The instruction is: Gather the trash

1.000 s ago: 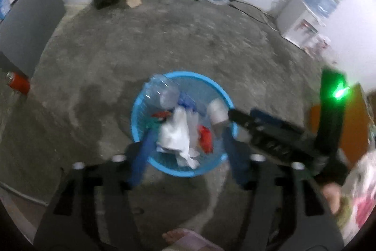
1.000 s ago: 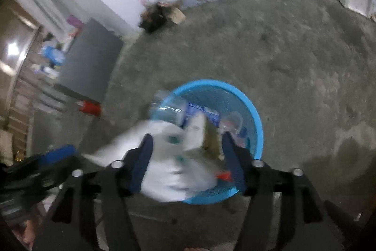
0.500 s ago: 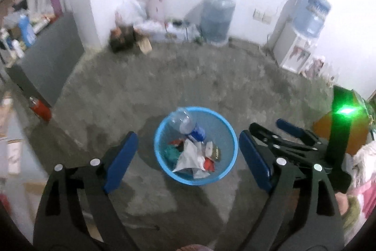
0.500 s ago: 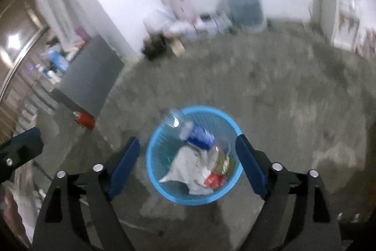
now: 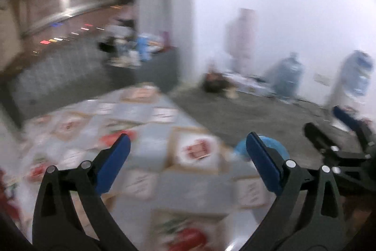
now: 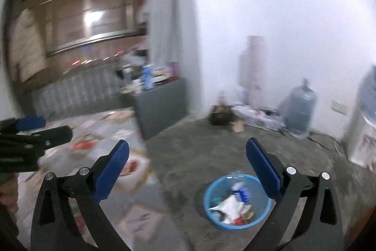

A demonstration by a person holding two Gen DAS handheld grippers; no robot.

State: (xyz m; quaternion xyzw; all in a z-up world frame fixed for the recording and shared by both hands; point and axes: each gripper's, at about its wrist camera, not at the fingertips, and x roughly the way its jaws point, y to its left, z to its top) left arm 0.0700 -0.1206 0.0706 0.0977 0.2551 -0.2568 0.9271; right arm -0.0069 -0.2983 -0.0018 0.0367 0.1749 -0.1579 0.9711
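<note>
A blue plastic basket (image 6: pixel 237 202) stands on the grey floor, holding a clear bottle with a blue label (image 6: pixel 240 191), white crumpled paper (image 6: pixel 226 204) and small red scraps. My right gripper (image 6: pixel 186 157) hangs well above and left of it, jaws still opening, nothing between them. My left gripper (image 5: pixel 186 152) is raised over a table with a patterned cloth (image 5: pixel 150 152), jaws also opening and empty. In the left wrist view only a sliver of the basket (image 5: pixel 277 149) shows past the table's edge, and the right gripper (image 5: pixel 338 133) appears at the far right.
A grey cabinet (image 6: pixel 162 102) with clutter on top stands by a white pillar. Large water jugs (image 6: pixel 300 109) and a dispenser (image 6: pixel 362 133) line the far wall, with a pile of bags and paper (image 6: pixel 225 117) beside them. The left gripper (image 6: pixel 30 133) shows at left.
The white paper has dropped from the right gripper into the basket. Both grippers opened wide, rose away from the basket and tilted up; the left now looks over the table.
</note>
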